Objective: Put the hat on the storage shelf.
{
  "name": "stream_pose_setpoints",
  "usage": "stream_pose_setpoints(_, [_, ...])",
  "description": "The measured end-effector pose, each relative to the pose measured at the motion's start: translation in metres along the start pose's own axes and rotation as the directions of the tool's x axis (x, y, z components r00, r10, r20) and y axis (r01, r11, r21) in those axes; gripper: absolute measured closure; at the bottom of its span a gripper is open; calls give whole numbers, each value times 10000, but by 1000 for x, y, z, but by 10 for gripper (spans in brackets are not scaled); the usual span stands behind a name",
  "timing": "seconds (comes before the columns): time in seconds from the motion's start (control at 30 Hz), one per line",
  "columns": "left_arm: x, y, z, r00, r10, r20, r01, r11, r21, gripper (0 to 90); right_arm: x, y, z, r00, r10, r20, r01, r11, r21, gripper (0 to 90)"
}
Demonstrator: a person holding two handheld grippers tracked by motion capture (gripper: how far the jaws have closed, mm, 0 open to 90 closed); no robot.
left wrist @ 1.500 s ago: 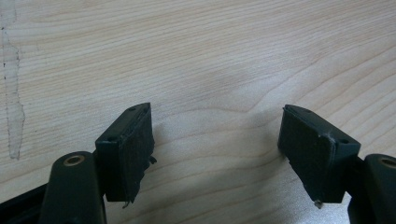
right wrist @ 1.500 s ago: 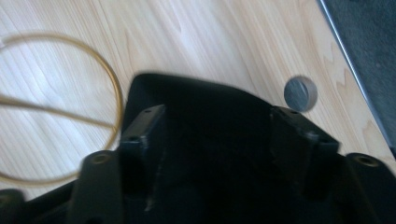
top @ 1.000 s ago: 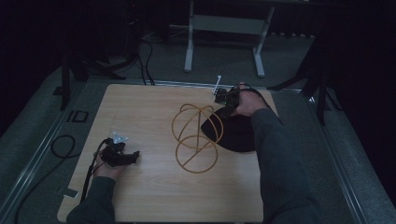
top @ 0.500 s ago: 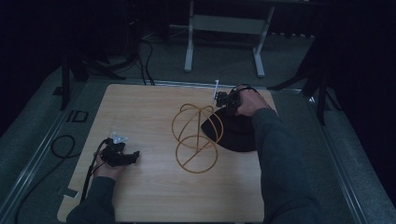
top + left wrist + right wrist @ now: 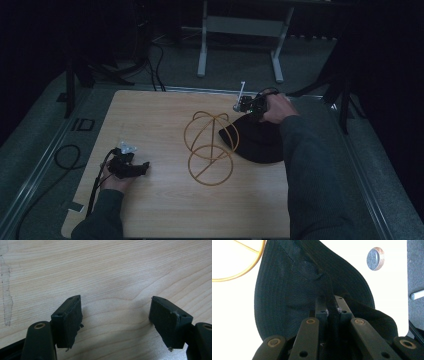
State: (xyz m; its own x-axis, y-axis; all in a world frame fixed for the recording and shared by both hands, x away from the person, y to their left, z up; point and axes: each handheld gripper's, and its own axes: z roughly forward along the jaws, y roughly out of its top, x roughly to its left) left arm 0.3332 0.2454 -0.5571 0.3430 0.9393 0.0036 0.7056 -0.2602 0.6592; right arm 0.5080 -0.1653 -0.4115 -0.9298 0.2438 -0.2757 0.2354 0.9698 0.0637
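Observation:
A black fabric hat (image 5: 260, 142) lies at the table's right, beside a gold wire stand (image 5: 210, 147) of linked hoops. My right gripper (image 5: 248, 104) is at the hat's far edge. In the right gripper view its jaws (image 5: 331, 305) have just been closing and now pinch a fold of the hat (image 5: 287, 282), with the fabric between the pads. An arc of the wire stand (image 5: 254, 265) lies beyond the hat. My left gripper (image 5: 142, 167) rests on the table at the left. Its jaws (image 5: 116, 317) stand wide open over bare wood.
The wooden table (image 5: 150, 120) has a round hole (image 5: 375, 258) near its edge by the hat. A small white upright piece (image 5: 241, 90) stands at the far edge. A metal frame (image 5: 240, 25) stands on the floor behind. Cables (image 5: 65, 155) lie at the left.
The right gripper has closed on the hat's far edge and shifted a little with it. The left hand and gripper have stayed put.

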Motion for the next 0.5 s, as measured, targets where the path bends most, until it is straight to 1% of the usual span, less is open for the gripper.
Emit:
stream_pose_setpoints(0.07, [0, 0, 0, 10000, -4, -4, 4, 10000, -2, 269, 0, -3, -4, 10000, 20, -21, -20, 10000, -96, 842])
stream_pose_setpoints(0.17, [0, 0, 0, 10000, -3, -5, 3, 10000, -2, 269, 0, -7, -9, 10000, 30, -4, -30, 10000, -88, 843])
stream_pose_setpoints(0.27, [0, 0, 0, 10000, -5, -5, 5, 10000, -4, 269, 1, -8, -14, 9998, -139, 155, 139, 9999, -54, 845])
stream_pose_setpoints(0.37, [0, 0, 0, 10000, 8, -6, -8, 10000, -3, 269, 2, -10, -18, 9996, -196, 192, 196, 9998, -14, 846])
stream_pose_setpoints(0.5, [0, 0, 0, 10000, 7, -1, -7, 10000, -15, 269, 2, -13, -24, 9997, -148, 193, 149, 9999, -53, 848])
